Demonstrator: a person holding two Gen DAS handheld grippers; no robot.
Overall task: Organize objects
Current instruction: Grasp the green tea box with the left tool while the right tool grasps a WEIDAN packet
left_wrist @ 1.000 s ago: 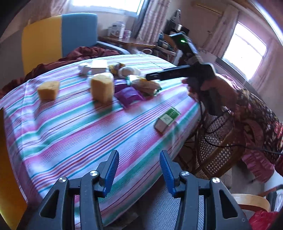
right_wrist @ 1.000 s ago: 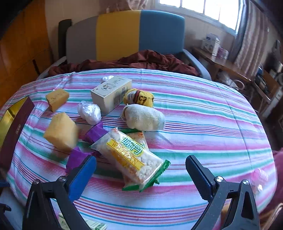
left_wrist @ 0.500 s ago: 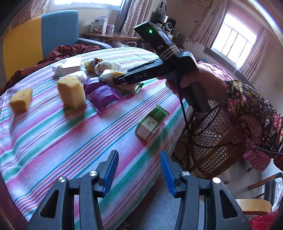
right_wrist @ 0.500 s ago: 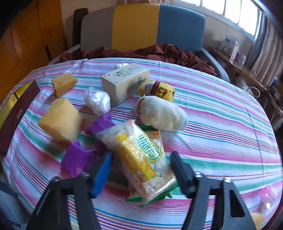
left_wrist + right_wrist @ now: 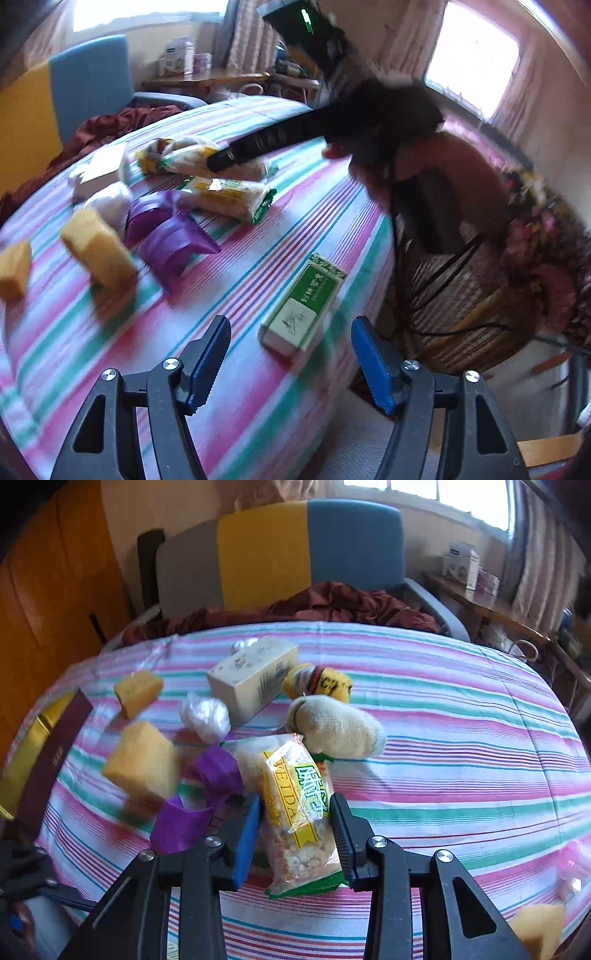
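A striped cloth covers the round table. My right gripper is closing, and its pads press both sides of a yellow-and-green snack packet, tilted up off the cloth. In the left wrist view the same gripper reaches over the pile in a person's hand. A second snack packet lies below it. My left gripper is opening, its jaws wide, just short of a green-and-white box near the table edge. Its pads do not touch the box.
Around the packet lie two yellow sponges, a purple wrapper, a white carton, a rolled sock and a plastic wad. A dark red box sits at the left edge. A wicker chair stands beside the table.
The right jaws went from wide to closed on the snack packet and tipped it up. The left gripper moved toward the green box and its jaws spread.
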